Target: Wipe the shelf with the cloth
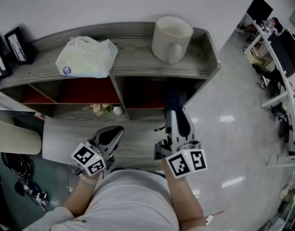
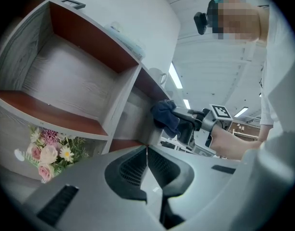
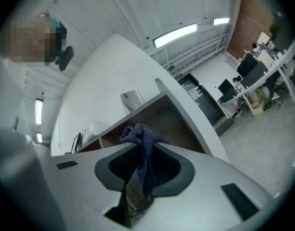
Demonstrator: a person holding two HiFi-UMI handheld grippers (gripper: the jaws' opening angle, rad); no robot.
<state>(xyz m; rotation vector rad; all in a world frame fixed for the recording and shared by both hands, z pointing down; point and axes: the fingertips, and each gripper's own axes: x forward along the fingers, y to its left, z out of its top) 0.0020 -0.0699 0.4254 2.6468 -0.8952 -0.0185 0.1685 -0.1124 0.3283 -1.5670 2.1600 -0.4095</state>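
the dark blue cloth is bunched into a wad and pinched between the jaws of the right gripper. a knot of fabric stands proud of the tips and the rest trails back between them. held that way, the soft end leads, so fabric rather than plastic would meet the wood. the gripper is clenched on the cloth, and its jaws are not fully together because the wad fills the gap.

in the head view the cloth sits at the mouth of the right-hand compartment of the shelf, just under the top board. whether it touches any board i cannot tell. i judge this to be the approach to wiping inside that compartment, with most of the wiping not yet done.

the left gripper hangs lower and to the left, in front of the lower ledge. its jaws are pressed together with nothing between them. it looks parked out of the way, which leaves the right one room to sweep.

on the top board stand a white mug and a crumpled plastic bag, with picture frames at the far left. these would need working around if the top is to be wiped. a small bunch of flowers lies on a lower level at the left, well apart from the cloth.
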